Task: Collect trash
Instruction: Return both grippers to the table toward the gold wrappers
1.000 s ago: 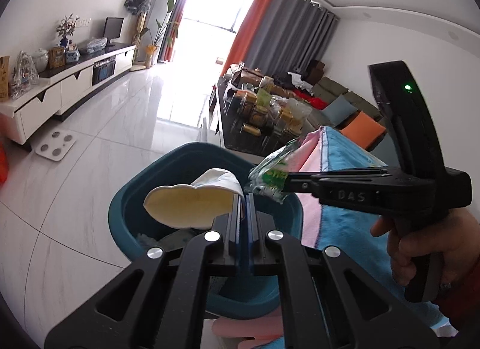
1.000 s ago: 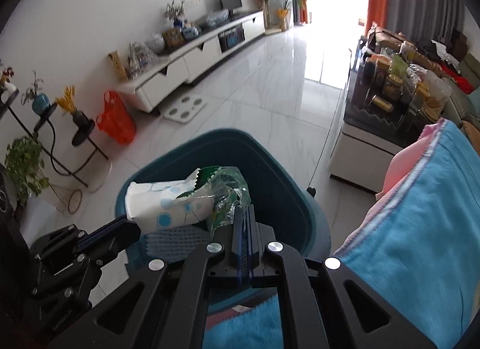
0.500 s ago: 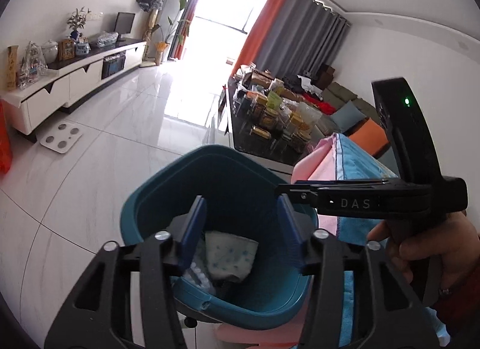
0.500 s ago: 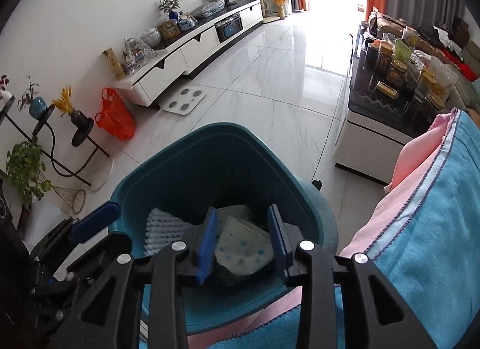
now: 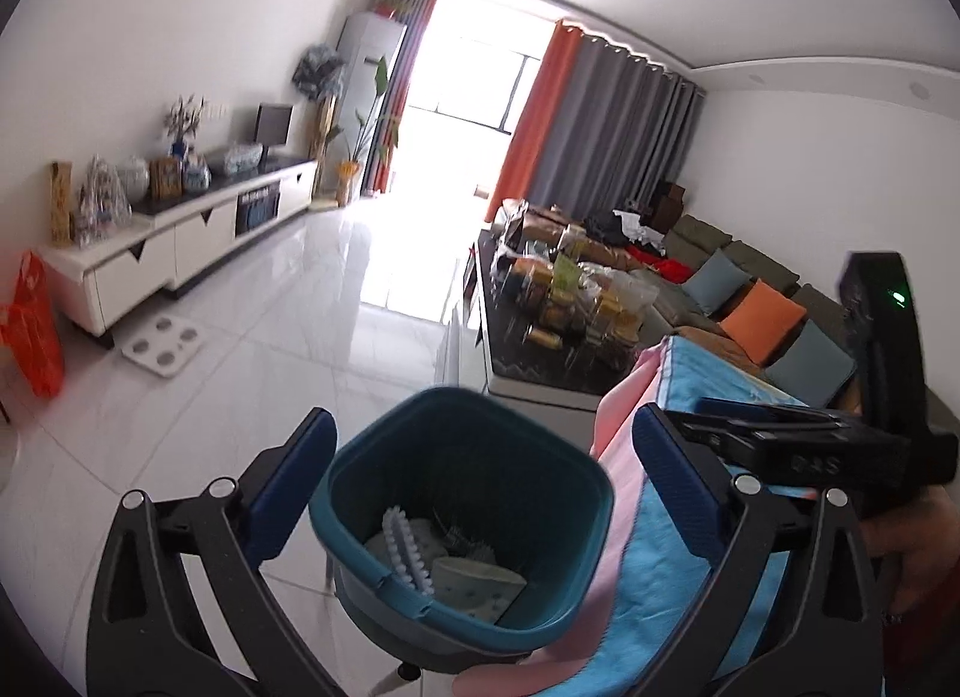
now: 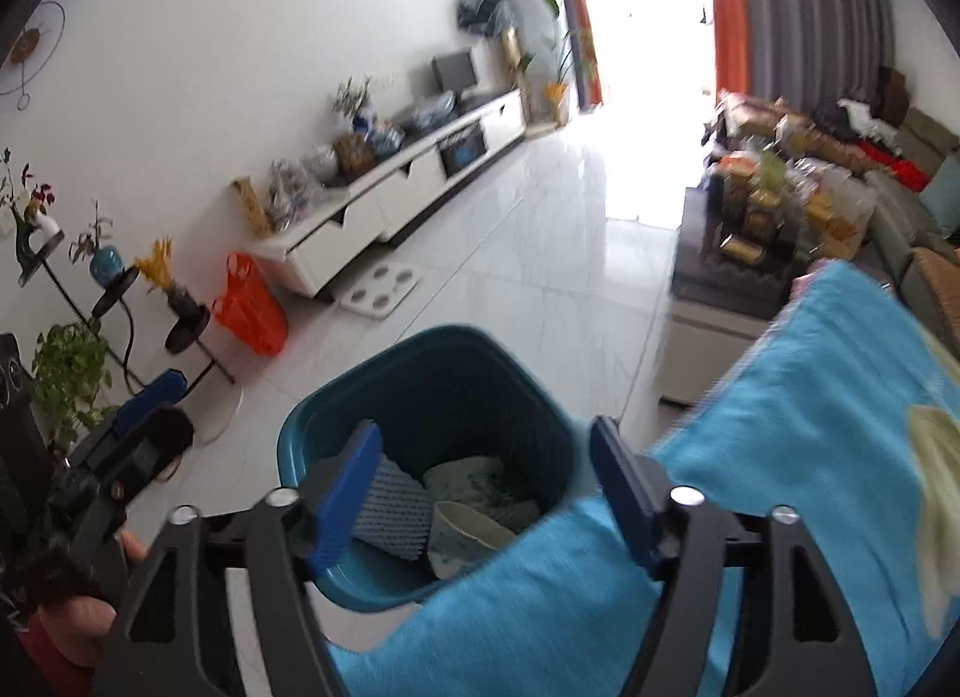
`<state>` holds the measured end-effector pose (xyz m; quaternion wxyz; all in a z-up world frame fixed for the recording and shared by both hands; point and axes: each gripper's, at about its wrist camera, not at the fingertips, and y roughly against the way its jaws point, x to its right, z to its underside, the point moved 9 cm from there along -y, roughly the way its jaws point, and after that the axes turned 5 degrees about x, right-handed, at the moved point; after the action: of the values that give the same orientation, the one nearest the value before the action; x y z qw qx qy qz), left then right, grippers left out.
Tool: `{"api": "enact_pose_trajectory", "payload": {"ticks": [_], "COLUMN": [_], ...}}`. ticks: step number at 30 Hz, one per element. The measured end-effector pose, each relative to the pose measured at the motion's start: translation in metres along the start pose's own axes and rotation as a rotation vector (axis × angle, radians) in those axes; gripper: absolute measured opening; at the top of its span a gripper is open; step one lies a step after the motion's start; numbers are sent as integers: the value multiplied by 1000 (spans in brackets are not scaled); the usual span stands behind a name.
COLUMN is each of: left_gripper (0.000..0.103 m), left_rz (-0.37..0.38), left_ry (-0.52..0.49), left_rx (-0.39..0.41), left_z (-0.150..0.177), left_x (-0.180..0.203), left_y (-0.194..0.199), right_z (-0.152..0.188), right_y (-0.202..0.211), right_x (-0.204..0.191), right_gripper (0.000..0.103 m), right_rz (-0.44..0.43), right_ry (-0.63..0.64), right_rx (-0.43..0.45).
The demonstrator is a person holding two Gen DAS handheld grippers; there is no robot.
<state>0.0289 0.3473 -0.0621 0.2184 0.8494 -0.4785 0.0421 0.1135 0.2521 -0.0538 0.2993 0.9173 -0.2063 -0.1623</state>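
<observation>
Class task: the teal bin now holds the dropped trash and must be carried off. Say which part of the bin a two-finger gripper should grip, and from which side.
Probably the near rim of the teal bin, approached from above. The bin stands upright and open-topped, its rolled lip thin enough for one finger inside and one outside. The right side is crowded by the blue cloth. Both the left gripper and right gripper are open and empty.

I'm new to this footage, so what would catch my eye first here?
The teal bin in the foreground, with paper scraps inside it. Above it hang the left gripper and the right gripper, both open and empty. Beside the bin lies a bright blue cloth.
</observation>
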Motion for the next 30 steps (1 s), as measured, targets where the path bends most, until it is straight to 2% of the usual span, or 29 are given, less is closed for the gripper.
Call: {"api": "enact_pose_trajectory", "payload": {"ticks": [4,8,20,25,30], "left_gripper": [97,97,97,97,97], "left_rz": [23,64,222,291,372], "left_ry": [-40,-80,-231,-276,-337], "left_rx": [28,38,106,114,106], "left_z": [-15,-23,-23,-10,14], "left_x": [35,74,212,256,300], "left_y": [10,19,47,59,72], "right_z": [1,11,58,80,112], "right_y": [39,76,193,247,291], "right_x": [20,41,98,117,135], "right_gripper": [91,95,96,96,96], "right_rz": [46,99,313,434,552], "right_ry": [-7,-24,-77,-100,-133], "right_rx": [84,148,351,446,496]}}
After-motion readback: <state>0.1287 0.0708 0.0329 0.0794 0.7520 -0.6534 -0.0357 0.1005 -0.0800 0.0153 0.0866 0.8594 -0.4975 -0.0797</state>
